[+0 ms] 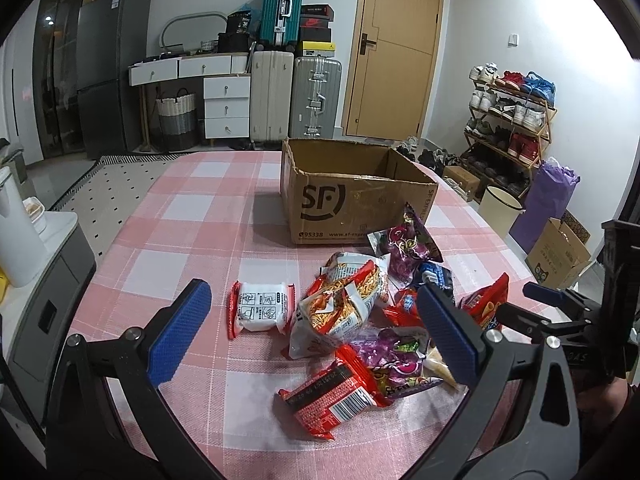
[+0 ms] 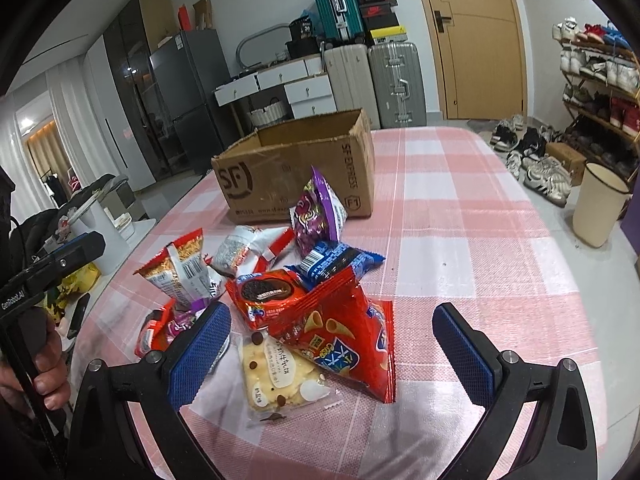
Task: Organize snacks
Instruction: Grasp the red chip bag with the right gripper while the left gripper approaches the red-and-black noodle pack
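None of the snacks appears to have gone into the cardboard box yet: what shows of its inside in the left wrist view looks bare, though its floor is hidden behind the near wall. The whole pile lies loose on the pink checked surface, just in front of the box. Among it are a white noodle pack off to the left on its own, a noodle bag, an upright purple bag, a blue biscuit pack, a red cookie pack, a red corn-snack bag and a pale cracker pack. By my judgement the sorting is barely begun, with every packet left to move.

The left hand-held gripper is spread wide above the left half of the heap, holding nothing and touching nothing I can make out. The right hand-held gripper is likewise wide apart and empty, its fingers straddling the corn-snack bag and cracker pack without closing on either
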Available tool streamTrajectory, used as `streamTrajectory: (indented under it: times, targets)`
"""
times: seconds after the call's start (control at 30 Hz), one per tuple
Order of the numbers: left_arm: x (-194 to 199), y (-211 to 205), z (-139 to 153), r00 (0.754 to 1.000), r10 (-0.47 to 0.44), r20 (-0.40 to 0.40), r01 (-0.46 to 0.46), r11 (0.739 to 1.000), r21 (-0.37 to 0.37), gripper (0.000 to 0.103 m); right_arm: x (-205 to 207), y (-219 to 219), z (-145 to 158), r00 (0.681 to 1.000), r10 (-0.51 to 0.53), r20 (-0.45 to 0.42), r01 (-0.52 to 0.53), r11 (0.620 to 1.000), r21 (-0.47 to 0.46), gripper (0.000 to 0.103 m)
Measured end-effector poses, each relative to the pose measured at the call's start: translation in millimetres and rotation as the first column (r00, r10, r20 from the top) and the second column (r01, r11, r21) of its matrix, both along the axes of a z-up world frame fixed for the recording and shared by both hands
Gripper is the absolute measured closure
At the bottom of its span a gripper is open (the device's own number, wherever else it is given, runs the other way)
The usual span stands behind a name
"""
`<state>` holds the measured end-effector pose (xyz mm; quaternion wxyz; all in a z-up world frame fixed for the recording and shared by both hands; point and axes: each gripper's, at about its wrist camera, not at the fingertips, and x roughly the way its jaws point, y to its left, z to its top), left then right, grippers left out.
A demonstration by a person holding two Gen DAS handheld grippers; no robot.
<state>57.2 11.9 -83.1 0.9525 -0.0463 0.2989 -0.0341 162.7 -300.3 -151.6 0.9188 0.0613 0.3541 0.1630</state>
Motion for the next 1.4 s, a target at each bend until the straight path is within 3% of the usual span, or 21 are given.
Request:
streamTrajectory:
  times: [0.67, 0.8, 1.07, 1.1, 1.4]
  targets:
    - [19, 17, -25, 0.999, 0.019, -0.038, -0.020, 0.999, -0.026, 0.001, 37, 14, -38, 0.993, 0.045, -0.106, -0.044, 0.999, 0.005, 0.002]
    - [21, 17, -26, 0.999, 0.016, -0.042, -0.017, 0.999, -0.029, 0.001, 40, 15, -43, 0.990, 0.051, -0.130, -0.051, 0.999, 0.008, 0.019]
    - [21, 17, -27, 0.999, 0.016, -0.043, -0.017, 0.999, -0.033, 0.001, 38, 11, -47, 0.988, 0.069, -0.138, -0.064, 0.997, 0.038, 0.041]
    - [18, 17, -27, 0.999, 0.015, -0.044, -0.017, 0.999, -0.035, 0.001, 37, 11, -47, 0.988, 0.073, -0.136, -0.068, 0.997, 0.039, 0.049]
    - [17, 16, -26, 0.999, 0.018, -0.041, -0.019, 0.999, -0.031, 0.001, 33, 5, -43, 0.992, 0.060, -0.115, -0.054, 0.997, 0.056, 0.051]
